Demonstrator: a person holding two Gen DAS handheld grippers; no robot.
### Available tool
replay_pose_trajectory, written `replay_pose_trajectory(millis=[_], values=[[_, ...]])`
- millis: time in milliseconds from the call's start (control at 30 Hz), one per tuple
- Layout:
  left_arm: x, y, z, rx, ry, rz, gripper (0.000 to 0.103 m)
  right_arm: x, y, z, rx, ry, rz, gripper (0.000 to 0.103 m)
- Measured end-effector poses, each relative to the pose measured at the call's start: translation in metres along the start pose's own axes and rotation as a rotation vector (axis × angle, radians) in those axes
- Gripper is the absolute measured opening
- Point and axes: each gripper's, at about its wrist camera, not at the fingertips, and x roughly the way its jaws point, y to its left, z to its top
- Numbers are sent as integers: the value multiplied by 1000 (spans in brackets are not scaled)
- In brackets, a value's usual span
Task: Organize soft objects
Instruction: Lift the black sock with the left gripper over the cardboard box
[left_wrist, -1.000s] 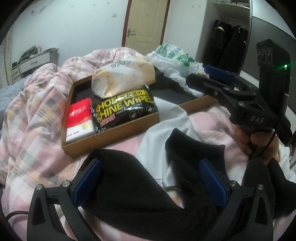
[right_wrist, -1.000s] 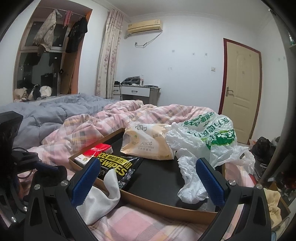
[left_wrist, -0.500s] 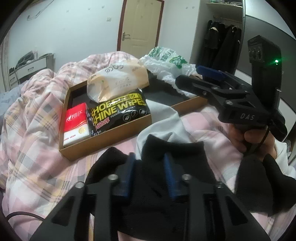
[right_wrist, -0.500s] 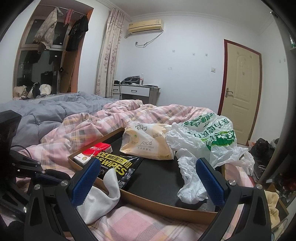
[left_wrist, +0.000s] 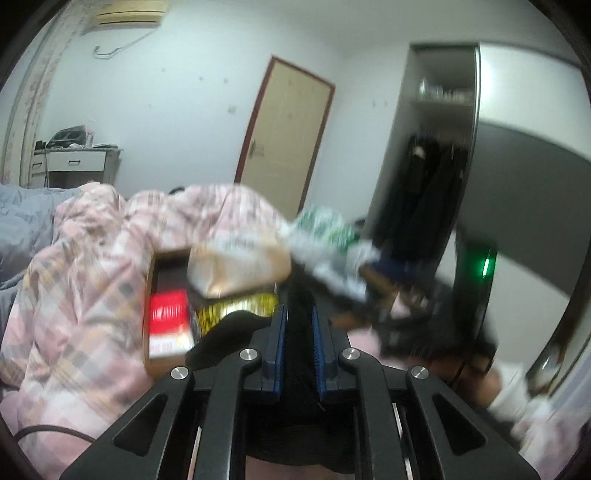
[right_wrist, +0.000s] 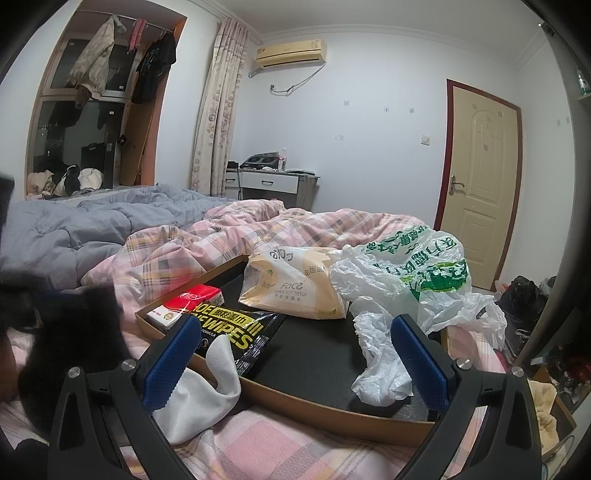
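In the left wrist view, which is motion-blurred, the pink plaid quilt (left_wrist: 85, 280) is filling the left of the frame. At centre-left the cardboard tray (left_wrist: 149, 291) is holding a red tissue pack (left_wrist: 168, 325) and a beige tissue bag (left_wrist: 236, 266). At lower centre the left gripper (left_wrist: 298, 332) is pinching a black sock (left_wrist: 297, 354), its blue pads pressed together on the fabric.

In the right wrist view, black fabric, blurred, is showing at the far left. A white sock (right_wrist: 199, 387) is draping over the tray's near rim at lower left. The right gripper (right_wrist: 291, 365) is standing spread wide at the bottom, gripping nothing. A white-and-green plastic bag (right_wrist: 410, 280) is lying at right of centre.
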Motion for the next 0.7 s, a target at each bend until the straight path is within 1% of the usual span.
replay_pose_trajectory(millis=[67,167,267,333,400,500,600,700], values=[[1,0,14,7,-15,2,9,0,0,0,0,-1,-3,102],[9,-2,32,54,-26,44,9,-1,-2,0,7,-3,-2,102],[24,1,54,70,-32,77,9,-2,-3,-1,13,-5,-3,102],[34,2,66,89,-49,119,9,-2,-3,-2,16,-5,-2,102],[51,6,76,121,-46,178,9,-2,-2,-2,17,-6,-1,102],[85,22,74,104,12,240,9,-1,-2,-2,16,-7,-2,102],[111,38,56,70,75,273,9,-2,-2,-2,17,-6,-1,102],[118,39,39,81,85,325,10,-2,-2,-2,16,-6,-2,102]])
